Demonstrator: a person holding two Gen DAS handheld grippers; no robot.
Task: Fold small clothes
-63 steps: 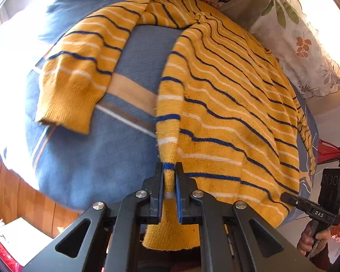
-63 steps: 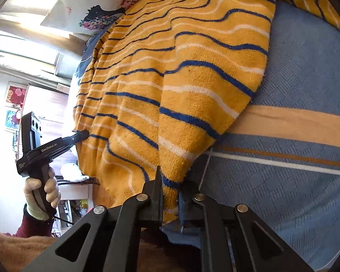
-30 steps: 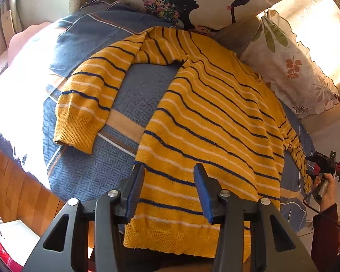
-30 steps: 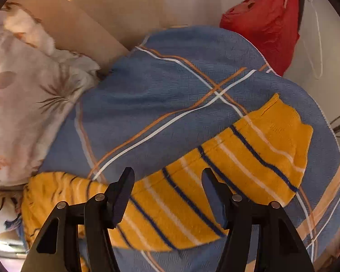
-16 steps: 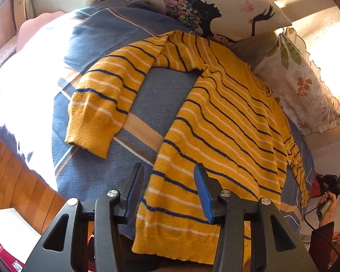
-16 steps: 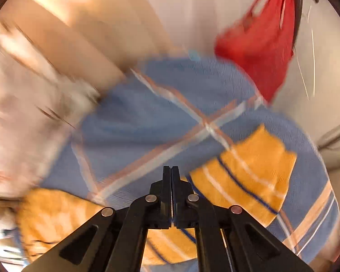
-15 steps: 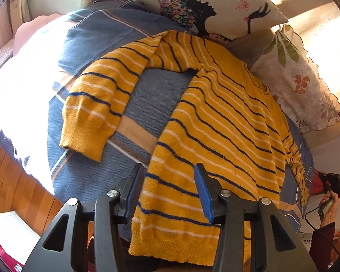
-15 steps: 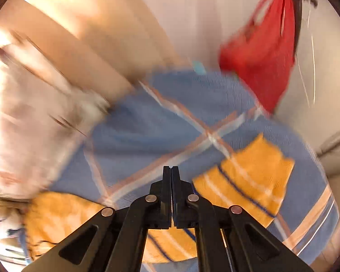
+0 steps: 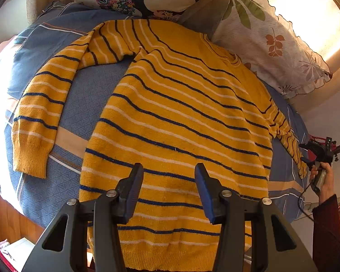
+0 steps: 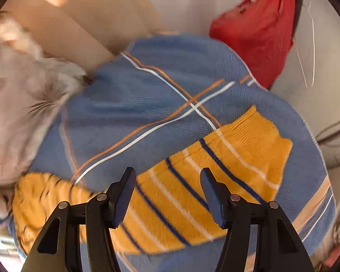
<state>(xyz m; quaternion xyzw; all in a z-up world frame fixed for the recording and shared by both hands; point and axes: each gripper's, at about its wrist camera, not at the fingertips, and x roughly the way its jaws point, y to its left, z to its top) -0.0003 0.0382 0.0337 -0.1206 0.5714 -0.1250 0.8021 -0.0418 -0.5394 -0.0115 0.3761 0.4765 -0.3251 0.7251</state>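
Observation:
A yellow sweater (image 9: 176, 117) with blue and white stripes lies flat on a blue bed cover (image 9: 95, 95), both sleeves spread out. My left gripper (image 9: 168, 188) is open and empty, hovering above the sweater's hem. My right gripper (image 10: 167, 192) is open and empty above the sweater's right sleeve (image 10: 201, 176), whose cuff (image 10: 260, 131) points to the upper right. The right gripper also shows in the left wrist view (image 9: 317, 156), held in a hand at the bed's right edge near that sleeve's end.
Two patterned pillows (image 9: 272, 36) lie at the head of the bed. A red bag (image 10: 256, 29) hangs beyond the bed's corner. A wooden bed side (image 9: 4, 213) shows at lower left. A pale pillow (image 10: 15, 86) lies left of the right sleeve.
Both grippers let go of the sweater's hem corners and opened. The left moved to the middle of the hem. The right moved to the right sleeve, shut briefly, and is open again.

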